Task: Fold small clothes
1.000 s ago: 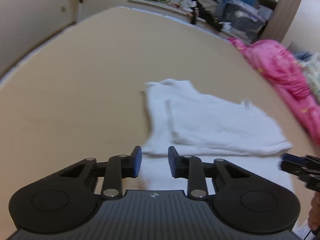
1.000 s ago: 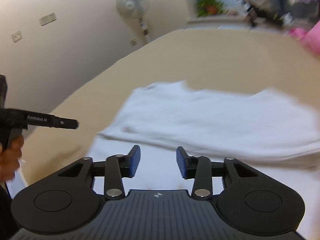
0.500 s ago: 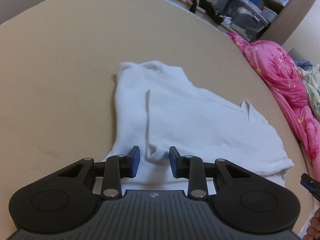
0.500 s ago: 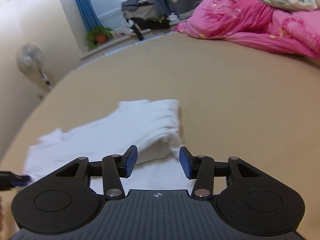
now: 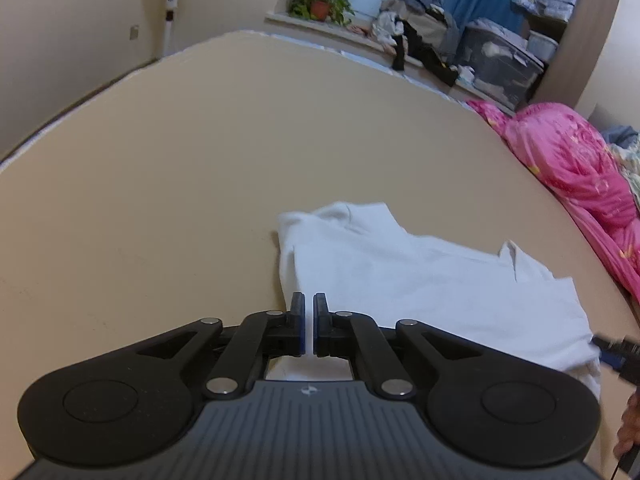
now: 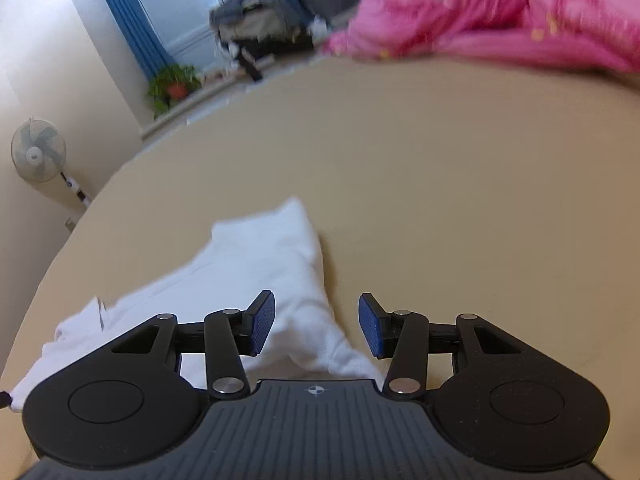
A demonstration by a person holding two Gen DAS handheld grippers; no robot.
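A small white garment lies partly folded on the tan bed, its neck end toward the far side. My left gripper is shut on the garment's near left edge, and a thin strip of white cloth shows between the blue pads. In the right wrist view the same garment runs off to the left. My right gripper stands open over its near right corner, with bunched cloth between the jaws and the right pad clear of it. The right gripper's tip also shows at the garment's right edge.
The tan bed surface stretches wide to the left and far side. A pink quilt lies heaped along the right edge. A window sill with a potted plant, piled clothes and storage boxes lies beyond, and a fan by the wall.
My left gripper's jaws have closed onto the garment's near left edge. My right gripper has swung round and come down over the garment's right corner, still open.
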